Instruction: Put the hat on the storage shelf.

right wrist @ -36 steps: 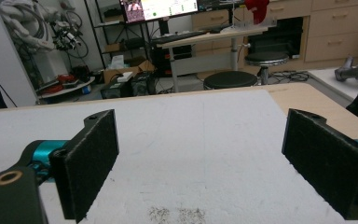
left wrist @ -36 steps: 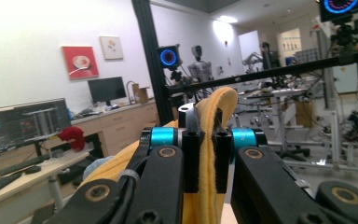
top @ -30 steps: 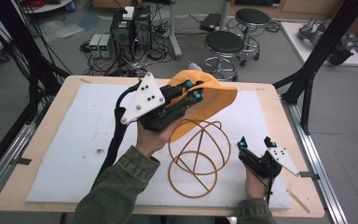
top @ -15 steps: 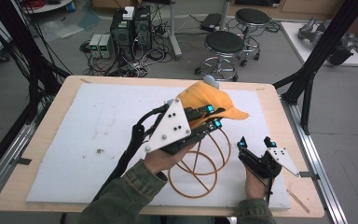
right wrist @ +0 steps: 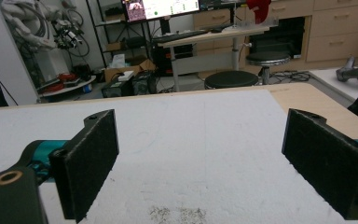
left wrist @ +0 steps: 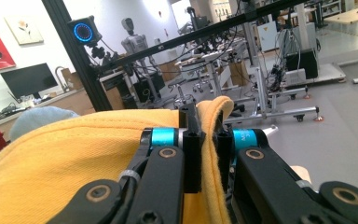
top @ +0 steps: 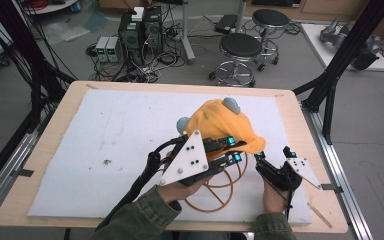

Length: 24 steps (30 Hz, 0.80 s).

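- Two grippers: the right gripper (top: 271, 154) rests near the worktop's near right corner, jaws wide apart with nothing between them, unmoved.
- One orange wire hoop frame (top: 215, 192) lies by the near edge.
- The left gripper (top: 233, 150) pinches one yellow cloth (top: 220, 125) by its fold; gripper and cloth have shifted right and lower, over the frame.

The high view looks down across the tabletop (top: 130, 125) from the person's side. Each gripper view looks low and close; the right's shares that tabletop (right wrist: 205, 135).
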### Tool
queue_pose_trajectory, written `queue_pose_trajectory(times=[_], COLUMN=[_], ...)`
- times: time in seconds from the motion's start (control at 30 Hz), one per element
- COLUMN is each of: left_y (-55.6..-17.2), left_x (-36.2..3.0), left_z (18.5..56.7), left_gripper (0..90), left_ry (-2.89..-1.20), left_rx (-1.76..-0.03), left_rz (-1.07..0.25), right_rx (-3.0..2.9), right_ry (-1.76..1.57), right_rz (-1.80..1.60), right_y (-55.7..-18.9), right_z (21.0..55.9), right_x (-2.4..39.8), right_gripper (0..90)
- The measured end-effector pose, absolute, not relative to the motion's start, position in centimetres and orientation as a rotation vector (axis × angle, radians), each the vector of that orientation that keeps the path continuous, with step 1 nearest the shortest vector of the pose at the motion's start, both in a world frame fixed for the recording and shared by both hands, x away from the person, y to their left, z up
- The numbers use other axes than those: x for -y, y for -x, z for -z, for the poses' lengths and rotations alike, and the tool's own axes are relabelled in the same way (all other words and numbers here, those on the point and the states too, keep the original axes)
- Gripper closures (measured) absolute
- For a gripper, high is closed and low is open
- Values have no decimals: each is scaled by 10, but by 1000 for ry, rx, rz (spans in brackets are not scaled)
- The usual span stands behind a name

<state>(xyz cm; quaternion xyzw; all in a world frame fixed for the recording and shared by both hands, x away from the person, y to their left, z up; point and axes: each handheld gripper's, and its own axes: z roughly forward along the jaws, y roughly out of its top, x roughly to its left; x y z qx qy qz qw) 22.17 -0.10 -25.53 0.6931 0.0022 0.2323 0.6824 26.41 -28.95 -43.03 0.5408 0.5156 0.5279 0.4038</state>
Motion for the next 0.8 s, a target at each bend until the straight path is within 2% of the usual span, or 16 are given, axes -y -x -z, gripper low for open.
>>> queue_pose_trajectory(times=[0.53,0.8], left_y=[-203,-202], left_x=[6,5], left_z=[282,290], left_gripper=[865,863], left_ry=[-1695,-1730], left_rx=[121,139], left_rz=[-623,-610], right_rx=[-1302,-1301], right_ry=[-1361,-1363], right_rz=[-1330,-1330], right_y=[-264,-264], right_z=[430,430], right_x=[290,290], right_gripper=[96,97])
